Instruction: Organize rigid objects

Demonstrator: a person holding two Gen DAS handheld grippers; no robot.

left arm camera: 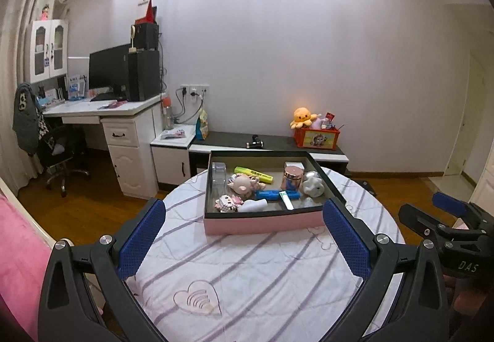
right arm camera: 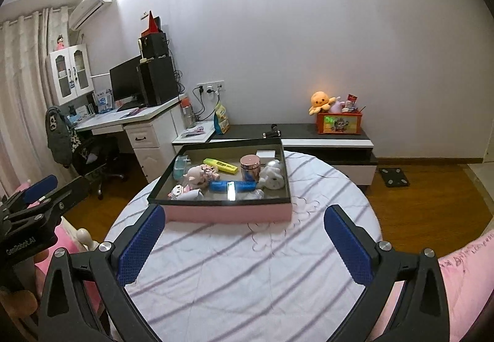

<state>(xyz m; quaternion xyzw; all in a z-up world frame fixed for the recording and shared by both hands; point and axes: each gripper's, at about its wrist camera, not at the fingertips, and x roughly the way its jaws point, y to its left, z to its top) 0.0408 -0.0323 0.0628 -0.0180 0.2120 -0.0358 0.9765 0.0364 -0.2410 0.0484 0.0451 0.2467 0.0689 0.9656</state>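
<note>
Nearest in both wrist views is a round table point(left arm camera: 247, 264) under a pale cloth with grey-purple stripes and a stitched heart at lower centre of the left view. The left gripper point(left arm camera: 244, 237) hangs over its near half with blue-padded fingers spread wide apart and nothing between them; the right gripper point(right arm camera: 244, 241) does the same in its own view, jaws wide and empty. Each claw also shows at the edge of the other's frame. Beyond the fingertips, at centre frame, sits a shallow pink box point(left arm camera: 265, 223) with a dark rim, apart from the right claw, though in the left view the right-hand pad overlaps its corner and I cannot tell if they touch. Inside lie a yellow highlighter point(left arm camera: 253, 174), a pink pig figure point(left arm camera: 242, 184), a blue bar point(left arm camera: 276, 194), a rose-gold lidded jar point(left arm camera: 291, 177), a white toy point(left arm camera: 312, 186) and a clear container point(left arm camera: 218, 173) at the far left corner. Farther back, wooden floor, a low black-and-white bench point(right arm camera: 308, 138) carrying a toy crate point(right arm camera: 338, 123) with an orange octopus plush point(right arm camera: 321, 101), and at upper left a white desk point(left arm camera: 102, 109) with a dark monitor point(left arm camera: 109, 70).
</note>
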